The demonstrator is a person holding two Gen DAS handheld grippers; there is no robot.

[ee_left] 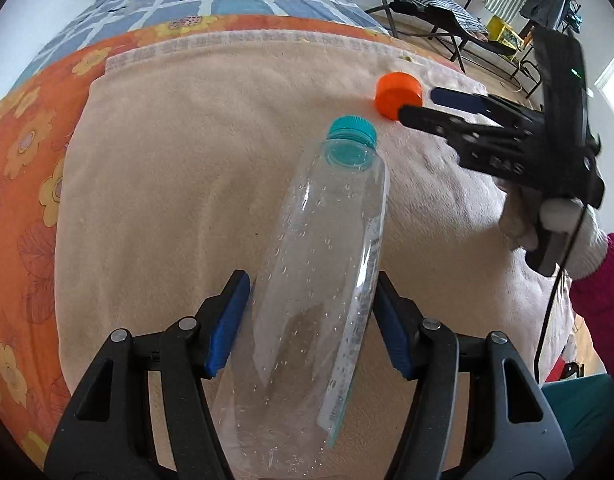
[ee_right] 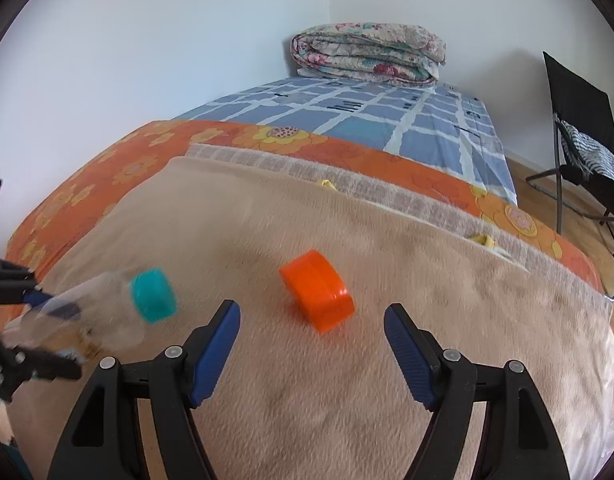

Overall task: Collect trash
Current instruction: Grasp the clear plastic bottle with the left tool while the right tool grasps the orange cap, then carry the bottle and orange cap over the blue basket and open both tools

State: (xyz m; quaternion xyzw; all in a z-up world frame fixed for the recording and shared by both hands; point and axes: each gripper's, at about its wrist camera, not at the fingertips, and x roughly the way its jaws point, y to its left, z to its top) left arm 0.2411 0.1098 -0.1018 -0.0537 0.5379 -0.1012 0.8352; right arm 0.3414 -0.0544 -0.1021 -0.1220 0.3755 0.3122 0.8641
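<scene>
With our left gripper [ee_left: 309, 326] clamped on the bottle [ee_left: 323, 264] near the blanket's [ee_right: 427, 280] left side, we should ease the wide-open right gripper [ee_right: 312, 354] forward until the orange cap [ee_right: 317, 290] sits squarely between the pads before closing.

The left gripper [ee_left: 311, 320] holds a clear plastic bottle [ee_left: 319, 280] between its blue-padded jaws, the teal cap [ee_left: 353, 130] pointing toward 12 o'clock. Under it lies a beige blanket [ee_left: 187, 180] on the bed. At 2 o'clock an orange cap [ee_left: 397, 92] rests on the blanket, with the right gripper [ee_left: 417, 104] reaching it from 3 o'clock, jaws parted around its edge.
</scene>
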